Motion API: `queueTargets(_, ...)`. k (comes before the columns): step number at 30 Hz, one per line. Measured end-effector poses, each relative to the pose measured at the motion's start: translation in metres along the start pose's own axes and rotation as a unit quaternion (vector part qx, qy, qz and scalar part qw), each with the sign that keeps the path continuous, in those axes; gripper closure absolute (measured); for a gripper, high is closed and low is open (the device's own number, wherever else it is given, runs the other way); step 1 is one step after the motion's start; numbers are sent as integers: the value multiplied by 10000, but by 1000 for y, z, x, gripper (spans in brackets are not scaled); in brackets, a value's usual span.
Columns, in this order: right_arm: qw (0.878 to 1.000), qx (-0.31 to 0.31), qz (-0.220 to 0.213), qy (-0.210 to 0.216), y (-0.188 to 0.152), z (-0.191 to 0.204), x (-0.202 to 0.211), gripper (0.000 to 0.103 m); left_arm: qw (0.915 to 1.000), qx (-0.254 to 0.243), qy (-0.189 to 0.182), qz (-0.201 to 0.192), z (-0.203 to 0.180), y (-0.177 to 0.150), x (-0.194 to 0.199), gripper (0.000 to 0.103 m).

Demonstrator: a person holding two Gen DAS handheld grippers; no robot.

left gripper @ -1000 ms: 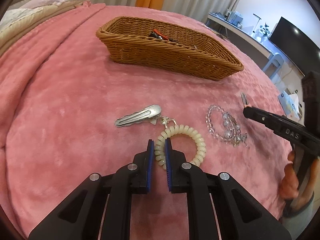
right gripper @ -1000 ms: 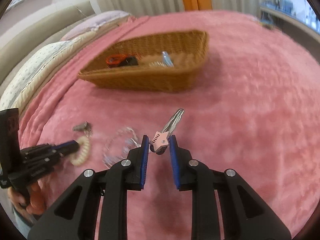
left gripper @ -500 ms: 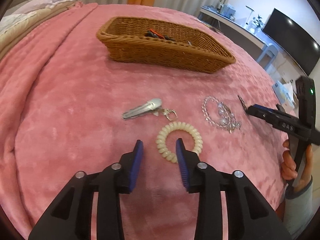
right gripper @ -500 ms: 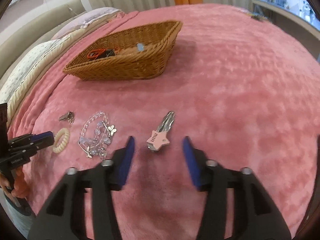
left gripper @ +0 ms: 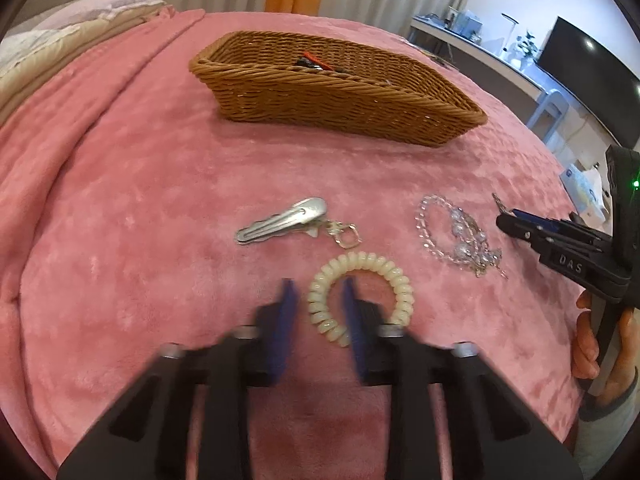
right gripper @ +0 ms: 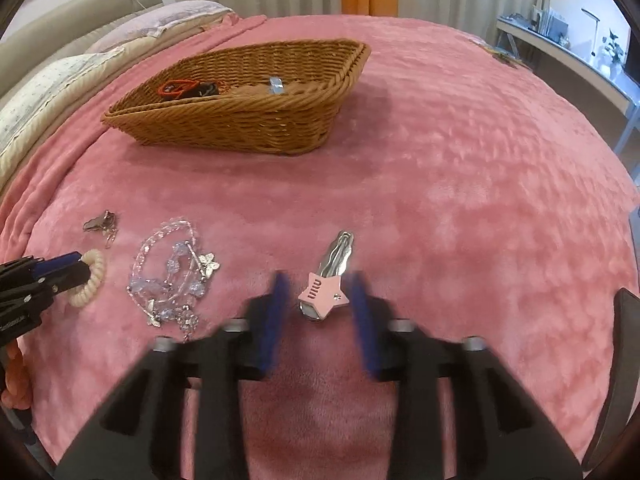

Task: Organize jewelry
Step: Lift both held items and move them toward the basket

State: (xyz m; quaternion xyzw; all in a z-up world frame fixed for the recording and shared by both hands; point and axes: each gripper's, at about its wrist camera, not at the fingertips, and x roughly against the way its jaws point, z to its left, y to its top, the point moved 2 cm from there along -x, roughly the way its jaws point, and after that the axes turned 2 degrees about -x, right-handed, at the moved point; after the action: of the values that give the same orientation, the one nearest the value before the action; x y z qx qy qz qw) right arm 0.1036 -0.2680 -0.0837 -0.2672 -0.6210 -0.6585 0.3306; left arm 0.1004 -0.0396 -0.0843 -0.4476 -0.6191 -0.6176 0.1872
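Observation:
A cream spiral hair tie (left gripper: 360, 292) lies on the pink blanket, and my left gripper (left gripper: 318, 312) is open with its jaws either side of the tie's near-left coils. A silver hair clip (left gripper: 282, 220) with a small clasp lies just beyond. A clear bead bracelet (left gripper: 456, 232) lies to the right. In the right wrist view my right gripper (right gripper: 318, 312) is open around a pink star hair clip (right gripper: 326, 290). The bracelet (right gripper: 172, 276) and hair tie (right gripper: 90, 280) lie to its left. Both grippers' fingers are motion-blurred.
A wicker basket (left gripper: 340, 92) holding a red and black item stands at the far side of the blanket; it also shows in the right wrist view (right gripper: 240, 120). Pillows lie at far left. A desk and a TV stand beyond the bed's right edge.
Both grippers opened from nearly shut a second ago, drew back, and have now narrowed and moved forward around the hair tie and the star clip. The jewelry has not moved.

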Motion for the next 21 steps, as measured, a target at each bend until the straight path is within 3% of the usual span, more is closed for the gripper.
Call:
queueTargets(4, 9997, 61, -227, 74, -1, 2, 12, 82, 9998, -163, 9, -118, -6, 0, 6, 94)
queueTargets(12, 9959, 28, -783, 444, 9, 11, 53, 82, 9979, -36, -111, -638, -7, 9, 34, 94)
queueTargets(21, 9847, 67, -1596, 692, 65, 23, 97, 82, 9928, -93, 75, -1189, -20, 55, 76, 94)
